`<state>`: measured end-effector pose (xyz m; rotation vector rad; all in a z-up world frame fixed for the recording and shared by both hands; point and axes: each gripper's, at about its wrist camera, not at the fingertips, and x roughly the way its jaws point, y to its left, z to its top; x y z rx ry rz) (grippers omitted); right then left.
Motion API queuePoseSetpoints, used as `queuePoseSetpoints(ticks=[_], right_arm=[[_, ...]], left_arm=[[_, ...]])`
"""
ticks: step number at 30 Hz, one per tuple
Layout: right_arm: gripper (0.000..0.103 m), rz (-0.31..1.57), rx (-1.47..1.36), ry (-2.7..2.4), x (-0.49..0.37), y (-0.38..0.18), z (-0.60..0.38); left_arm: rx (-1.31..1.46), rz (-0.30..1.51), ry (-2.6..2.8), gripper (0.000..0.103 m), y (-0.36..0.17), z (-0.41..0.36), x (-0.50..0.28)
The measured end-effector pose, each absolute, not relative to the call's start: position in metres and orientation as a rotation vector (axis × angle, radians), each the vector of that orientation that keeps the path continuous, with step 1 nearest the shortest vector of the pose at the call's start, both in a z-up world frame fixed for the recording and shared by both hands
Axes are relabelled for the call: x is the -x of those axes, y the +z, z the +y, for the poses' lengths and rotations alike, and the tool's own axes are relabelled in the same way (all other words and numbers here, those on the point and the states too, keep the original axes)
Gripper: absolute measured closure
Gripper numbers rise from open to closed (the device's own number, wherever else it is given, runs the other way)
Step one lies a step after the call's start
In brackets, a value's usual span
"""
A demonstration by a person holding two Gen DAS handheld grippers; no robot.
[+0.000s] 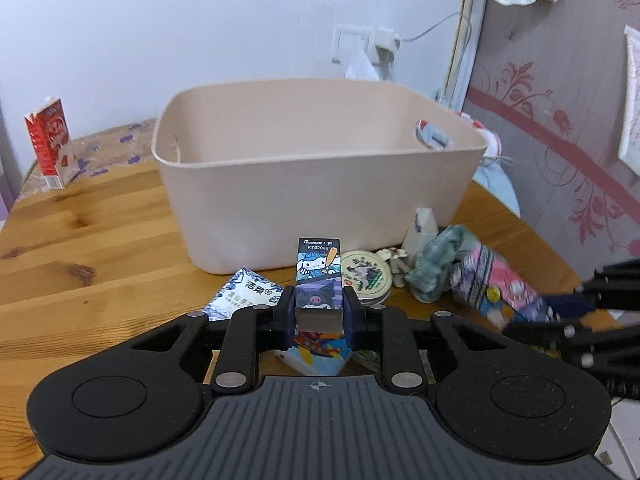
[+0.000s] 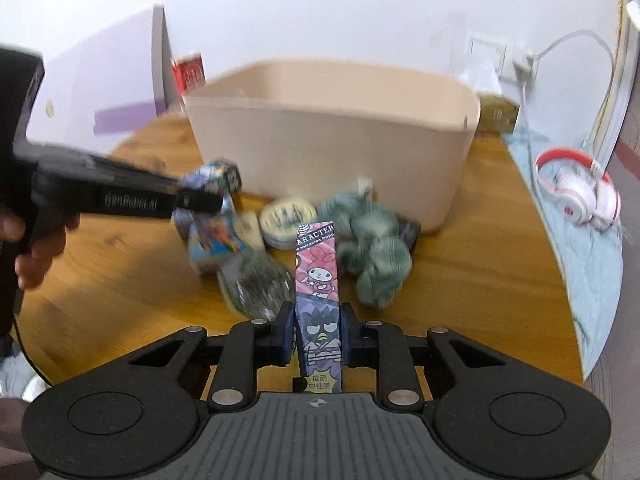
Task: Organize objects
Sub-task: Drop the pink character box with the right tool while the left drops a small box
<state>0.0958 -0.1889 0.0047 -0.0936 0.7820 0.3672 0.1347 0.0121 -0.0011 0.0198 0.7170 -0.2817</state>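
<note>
A beige plastic bin (image 1: 316, 168) stands on the round wooden table; it also shows in the right wrist view (image 2: 332, 136). My left gripper (image 1: 319, 312) is shut on a small cartoon-printed box (image 1: 319, 280) with a blue top, held just above the pile in front of the bin. My right gripper (image 2: 318, 334) is shut on a long pink and purple cartoon pen box (image 2: 318, 280), which shows in the left wrist view (image 1: 496, 284) at the right. On the table lie a round tin (image 1: 366, 276), a green-grey yarn bundle (image 2: 368, 248) and a blue tissue pack (image 1: 244, 292).
A red milk carton (image 1: 50, 144) stands at the table's far left. White and red headphones (image 2: 580, 196) lie on a blue cloth right of the table. A wall socket with a charger cable (image 1: 384, 40) is behind the bin. A small white bottle (image 1: 424, 228) leans by the bin.
</note>
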Motion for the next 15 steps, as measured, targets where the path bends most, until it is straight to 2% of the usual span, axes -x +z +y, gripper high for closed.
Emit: queuePoseSetpoints(ticks=[7,15], right_arm=[[0.08,0.646,0.053,0.31,-0.1,0.044,-0.19],[0.08,0.524,0.037,0.268,-0.145,0.077,-0.188]], left_arm=[[0.0,0.622,-0.263,0.08,0.049,0.029,-0.129],[-0.046,0.538,-0.193,0.08,0.083,0.026,-0.187]])
